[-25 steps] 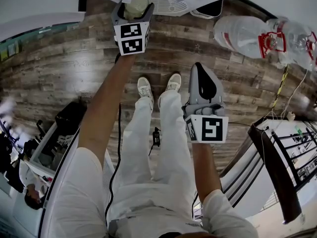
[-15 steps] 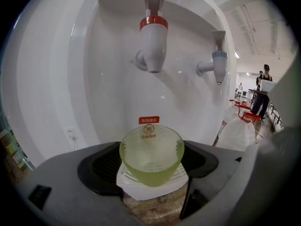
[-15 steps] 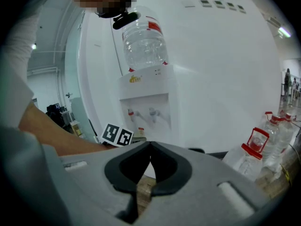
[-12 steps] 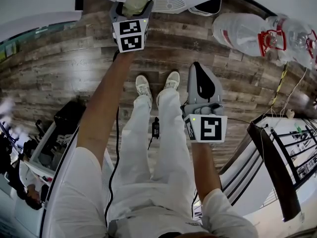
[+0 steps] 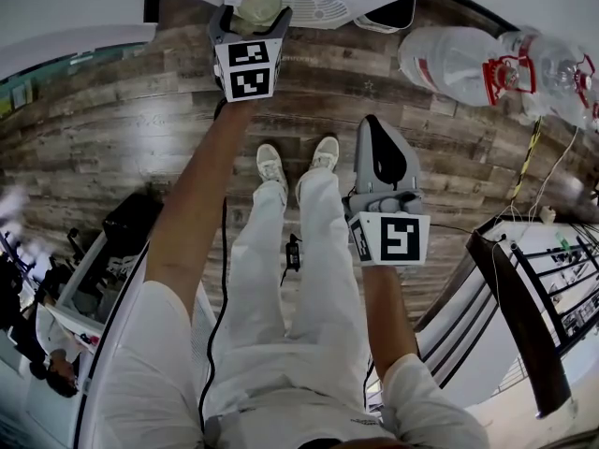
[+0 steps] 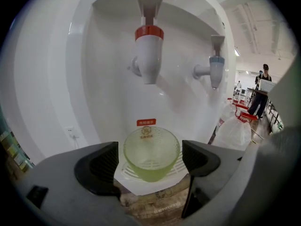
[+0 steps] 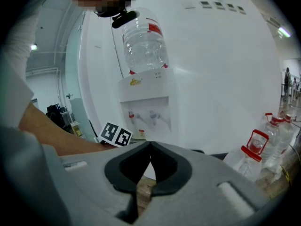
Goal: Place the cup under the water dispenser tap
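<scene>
A pale green ribbed cup (image 6: 151,153) stands upright on the white dispenser's drip tray (image 6: 126,177), directly below the red tap (image 6: 149,55). A blue tap (image 6: 215,69) is to its right. My left gripper (image 6: 151,163) has the cup between its jaws, which are opening, and a gap shows on each side between pad and cup. In the head view the left gripper (image 5: 251,12) reaches to the dispenser with the cup (image 5: 257,3) at its tip. My right gripper (image 5: 376,131) hangs back over the floor, jaws shut and empty (image 7: 149,147).
Large water bottles (image 5: 459,64) lie on the wooden floor right of the dispenser (image 7: 143,93) and also show in the right gripper view (image 7: 251,157). A dark railing (image 5: 533,307) runs along the right. A person (image 6: 262,86) stands far off.
The left gripper's jaws look slightly wider around the cup. The cup stays on the tray. The right arm has not moved.
</scene>
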Tool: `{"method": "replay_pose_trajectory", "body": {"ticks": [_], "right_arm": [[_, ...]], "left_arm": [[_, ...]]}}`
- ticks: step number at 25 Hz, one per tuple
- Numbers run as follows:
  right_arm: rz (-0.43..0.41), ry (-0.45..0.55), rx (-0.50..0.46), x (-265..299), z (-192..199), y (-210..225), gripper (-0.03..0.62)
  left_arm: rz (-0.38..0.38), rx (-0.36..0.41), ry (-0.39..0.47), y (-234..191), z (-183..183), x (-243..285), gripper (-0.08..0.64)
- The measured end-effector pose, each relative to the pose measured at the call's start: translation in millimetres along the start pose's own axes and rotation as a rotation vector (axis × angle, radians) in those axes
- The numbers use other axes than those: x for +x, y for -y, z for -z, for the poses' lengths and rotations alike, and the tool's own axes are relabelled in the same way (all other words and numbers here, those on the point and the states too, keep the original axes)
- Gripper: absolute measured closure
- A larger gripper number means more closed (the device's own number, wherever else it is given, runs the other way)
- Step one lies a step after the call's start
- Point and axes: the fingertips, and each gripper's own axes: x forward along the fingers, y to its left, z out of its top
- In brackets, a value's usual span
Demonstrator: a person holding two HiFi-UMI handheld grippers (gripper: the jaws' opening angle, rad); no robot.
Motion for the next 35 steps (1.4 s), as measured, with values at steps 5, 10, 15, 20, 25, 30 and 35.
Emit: {"method": "replay_pose_trajectory", "body": {"ticks": [5,10,15,20,25,30,35], "right_arm": [[0.001,0.009,-0.006,-6.6,-7.1,-0.7,0.594],[0.005,0.016,-0.006,-15.9,-16.9,-2.0,0.594],[0.004,0.029,-0.008,-30.2,-30.5,-8.0,0.594],[-0.01,0.044,-0.011,-42.6,-48.0,-19.0,0.594],[-0.011,0.066,0.005,-56.2,-64.9,-30.7,0.594],[-0.005,0.082,0.011,-69.4,-81.6,-39.4,0.594],[-0.012,0.106,0.007,-84.1,-108.3,-51.2,0.594]], "left_arm": [[0.016,-0.024,0.009,3.7,-6.3,-12.8,0.143],[0.029,-0.057,0.026,10.5,-18.7,-30.3,0.144],[0.028,-0.072,0.037,15.9,-34.1,-52.8,0.146],[0.047,-0.068,0.067,26.1,-55.4,-81.5,0.164],[0.048,-0.077,0.084,29.3,-76.0,-116.2,0.198],[0.038,-0.04,0.114,32.6,-98.1,-152.4,0.235],[0.045,0.004,0.149,43.4,-123.0,-197.3,0.28]]}}
